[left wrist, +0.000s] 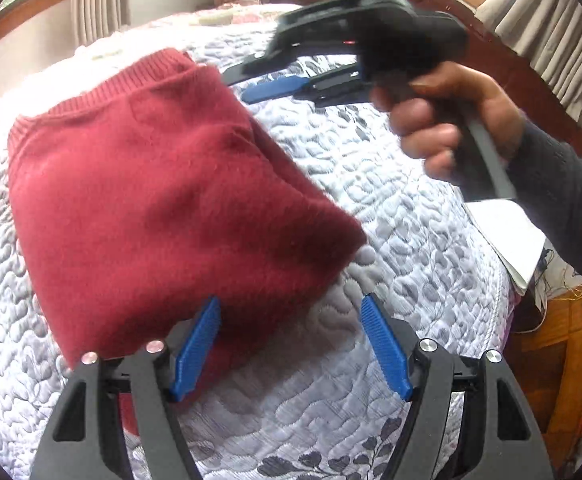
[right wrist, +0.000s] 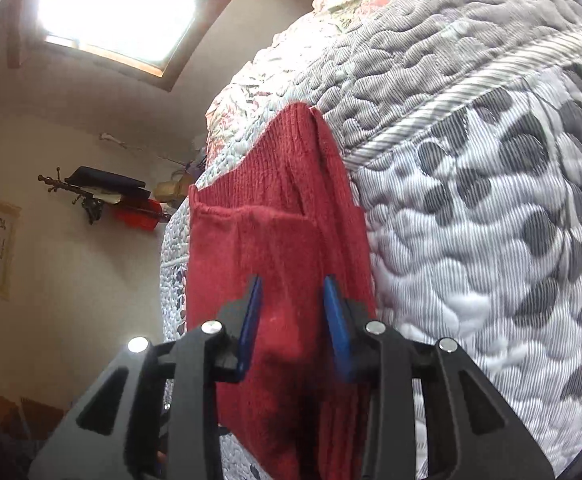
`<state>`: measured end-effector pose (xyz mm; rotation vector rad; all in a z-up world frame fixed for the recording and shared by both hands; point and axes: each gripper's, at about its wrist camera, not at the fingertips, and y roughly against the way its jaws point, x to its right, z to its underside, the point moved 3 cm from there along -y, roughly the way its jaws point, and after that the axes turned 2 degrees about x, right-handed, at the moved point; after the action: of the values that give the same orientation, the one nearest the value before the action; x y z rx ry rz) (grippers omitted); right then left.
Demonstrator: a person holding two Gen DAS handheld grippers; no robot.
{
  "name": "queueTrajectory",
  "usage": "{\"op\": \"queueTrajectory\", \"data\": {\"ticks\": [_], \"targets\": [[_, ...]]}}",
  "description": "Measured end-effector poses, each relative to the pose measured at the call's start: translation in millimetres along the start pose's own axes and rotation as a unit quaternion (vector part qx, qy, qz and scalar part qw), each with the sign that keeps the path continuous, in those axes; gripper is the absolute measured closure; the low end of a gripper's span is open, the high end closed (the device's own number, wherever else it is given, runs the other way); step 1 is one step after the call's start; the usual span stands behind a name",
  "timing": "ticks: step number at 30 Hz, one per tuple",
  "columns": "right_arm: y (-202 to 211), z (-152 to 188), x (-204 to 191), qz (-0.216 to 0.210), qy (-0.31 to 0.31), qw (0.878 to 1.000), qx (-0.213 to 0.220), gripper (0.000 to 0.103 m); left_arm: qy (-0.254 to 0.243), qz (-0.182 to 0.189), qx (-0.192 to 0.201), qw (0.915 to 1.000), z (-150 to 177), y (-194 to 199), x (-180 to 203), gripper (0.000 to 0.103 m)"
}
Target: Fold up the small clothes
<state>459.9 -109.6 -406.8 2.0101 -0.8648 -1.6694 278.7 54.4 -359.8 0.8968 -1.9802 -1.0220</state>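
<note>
A red knit garment (left wrist: 163,200) lies folded on the grey-white quilted bedspread (left wrist: 391,240), its ribbed hem towards the far side. My left gripper (left wrist: 291,340) hangs open over the garment's near corner, its left blue pad (left wrist: 199,344) above the red knit and nothing between the pads. A hand (left wrist: 451,120) holds my right gripper (left wrist: 237,86) rolled on its side at the garment's far right edge. In the right wrist view that gripper (right wrist: 293,284) is partly open, with the garment (right wrist: 275,240) showing behind the gap; I cannot tell whether they touch.
A wooden headboard (left wrist: 531,80) and curtains (left wrist: 551,24) stand beyond the bed. White paper (left wrist: 507,240) lies at the bed's right edge beside a wooden nightstand (left wrist: 563,340). Floral bedding (left wrist: 231,12) is at the far end. A wall shelf (right wrist: 111,196) shows beyond the bed.
</note>
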Motion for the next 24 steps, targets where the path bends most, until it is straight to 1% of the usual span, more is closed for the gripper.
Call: {"op": "queueTrajectory", "data": {"ticks": [1,2,3,4,6,7,8,10,11,12,13,14,15,16,18,19,21,22,23,24], "targets": [[-7.2,-3.7,0.2,0.001,0.002,1.000,-0.007,0.070,0.006,-0.002,-0.007,1.0000,0.0,-5.9,-3.2,0.030],[-16.2,-6.1,-2.4,0.005,0.006,1.000,-0.013,0.084,0.014,-0.003,-0.015,0.9998,0.8,-13.2,-6.7,0.030],[-20.4,-8.3,-2.8,0.011,0.011,1.000,-0.014,0.095,0.020,-0.004,-0.025,0.9995,0.9,-21.3,-7.5,0.030],[-21.8,-11.0,-3.7,0.014,0.011,1.000,-0.009,0.095,0.026,-0.004,-0.038,0.9989,2.6,-29.8,-10.2,0.030],[-11.6,-12.1,-2.3,0.014,0.012,1.000,0.015,0.096,0.028,-0.002,-0.046,0.9985,4.0,-39.7,-9.4,0.030],[-7.2,-11.6,2.4,0.016,0.007,1.000,0.024,0.096,0.026,-0.003,-0.048,0.9985,4.9,-42.5,-9.1,0.029],[-8.6,-11.0,9.2,0.025,-0.003,0.999,0.024,0.096,0.025,-0.002,-0.050,0.9984,4.9,-45.1,-8.3,0.027],[-24.0,-0.8,17.0,0.040,-0.013,0.999,0.002,0.096,0.026,0.000,-0.056,0.9981,5.6,-49.8,-6.7,0.026],[-26.0,3.0,19.1,0.036,-0.012,0.999,-0.001,0.093,0.026,0.000,-0.059,0.9979,6.8,-50.0,-6.2,0.026],[-23.1,2.9,16.5,0.028,-0.012,1.000,0.000,0.088,0.026,0.003,-0.061,0.9978,6.4,-47.7,-5.1,0.026],[-15.9,2.8,12.5,0.015,-0.016,1.000,0.006,0.086,0.027,0.010,-0.062,0.9976,5.8,-42.8,-3.7,0.026],[-5.7,4.1,6.4,0.010,-0.013,1.000,0.016,0.081,0.030,0.019,-0.060,0.9976,4.9,-35.6,-2.6,0.026],[6.6,8.4,0.7,0.013,-0.004,1.000,0.020,0.077,0.032,0.029,-0.055,0.9976,4.0,-26.4,-1.4,0.026],[15.8,17.7,-6.2,0.009,0.004,1.000,0.017,0.077,0.032,0.038,-0.046,0.9977,3.3,-16.3,-0.3,0.026],[16.7,42.6,-17.8,0.004,0.011,1.000,-0.021,0.075,0.030,0.042,-0.025,0.9984,2.7,1.3,-1.4,0.026],[12.2,57.0,-20.2,0.014,0.017,0.999,-0.040,0.073,0.031,0.041,-0.016,0.9985,2.2,7.2,-4.0,0.026],[2.4,80.4,-20.0,0.039,0.025,0.996,-0.072,0.059,0.041,0.033,-0.003,0.9986,1.1,12.2,-13.8,0.026],[-1.4,87.9,-19.0,0.037,0.021,0.996,-0.080,0.057,0.049,0.030,-0.006,0.9983,0.8,9.3,-17.9,0.026],[-8.6,93.9,-15.5,0.032,0.011,0.995,-0.090,0.059,0.054,0.025,-0.011,0.9982,1.3,4.7,-20.4,0.026],[-14.2,97.8,-9.3,0.030,-0.002,0.995,-0.093,0.076,0.055,0.020,-0.014,0.9982,0.7,1.2,-24.6,0.026]]}}
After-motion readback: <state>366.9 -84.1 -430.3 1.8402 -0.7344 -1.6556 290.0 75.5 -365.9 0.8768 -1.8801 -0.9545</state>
